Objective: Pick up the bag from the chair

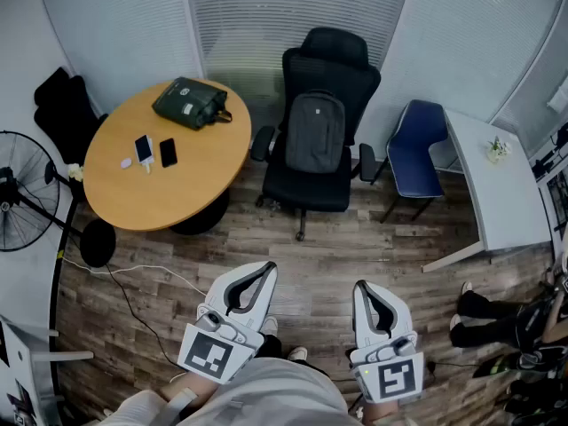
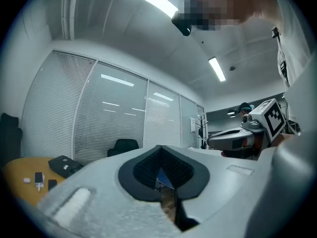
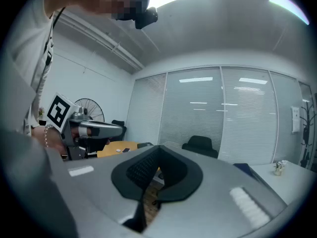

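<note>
My left gripper (image 1: 263,275) and right gripper (image 1: 364,291) both have their jaws together on nothing, side by side above the wooden floor (image 1: 337,248). Well ahead of them, the grey bag (image 1: 315,133) stands upright on the black office chair (image 1: 330,60), apparently leaning on its backrest. Left of the chair, a round tabletop (image 1: 151,193) carries a dark green pouch (image 1: 189,102).

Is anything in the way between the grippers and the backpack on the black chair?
Nothing visible is. Only wood floor lies between the left gripper, the right gripper and the backpack on the black office chair. The round table stands aside at left, the blue chair at right.
</note>
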Action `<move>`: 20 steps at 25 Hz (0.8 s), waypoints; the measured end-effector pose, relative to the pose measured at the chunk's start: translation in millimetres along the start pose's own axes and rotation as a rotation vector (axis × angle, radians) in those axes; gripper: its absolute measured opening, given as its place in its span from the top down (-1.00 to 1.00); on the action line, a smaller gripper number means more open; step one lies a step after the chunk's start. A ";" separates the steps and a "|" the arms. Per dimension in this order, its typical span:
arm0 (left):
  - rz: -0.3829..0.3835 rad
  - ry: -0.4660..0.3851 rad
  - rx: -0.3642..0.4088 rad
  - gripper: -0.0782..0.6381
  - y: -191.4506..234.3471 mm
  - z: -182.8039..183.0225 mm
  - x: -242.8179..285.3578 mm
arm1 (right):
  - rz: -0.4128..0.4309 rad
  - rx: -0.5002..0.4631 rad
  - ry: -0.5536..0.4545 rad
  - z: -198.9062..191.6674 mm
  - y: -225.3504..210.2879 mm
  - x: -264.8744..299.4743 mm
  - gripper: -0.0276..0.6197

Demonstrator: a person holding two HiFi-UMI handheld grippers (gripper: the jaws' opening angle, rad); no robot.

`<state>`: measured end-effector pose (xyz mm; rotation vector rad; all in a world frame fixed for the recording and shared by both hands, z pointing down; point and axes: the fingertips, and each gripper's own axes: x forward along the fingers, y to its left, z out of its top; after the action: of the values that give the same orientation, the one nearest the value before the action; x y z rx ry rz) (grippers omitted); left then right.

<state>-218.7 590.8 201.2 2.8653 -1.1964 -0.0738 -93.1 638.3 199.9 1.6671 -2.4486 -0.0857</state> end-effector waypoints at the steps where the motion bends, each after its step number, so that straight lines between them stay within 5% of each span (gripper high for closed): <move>1: 0.001 -0.001 0.000 0.77 2.7 0.5 0.3 | 0.000 -0.012 -0.009 1.6 -0.8 3.0 0.91; 20: -0.022 0.028 -0.013 0.77 51.9 -10.4 25.1 | -0.018 0.033 -0.026 -4.5 -12.5 59.3 0.91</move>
<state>-237.2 536.6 213.5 2.8590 -1.1550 -0.0425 -101.9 579.0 209.2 1.7133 -2.4674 -0.0701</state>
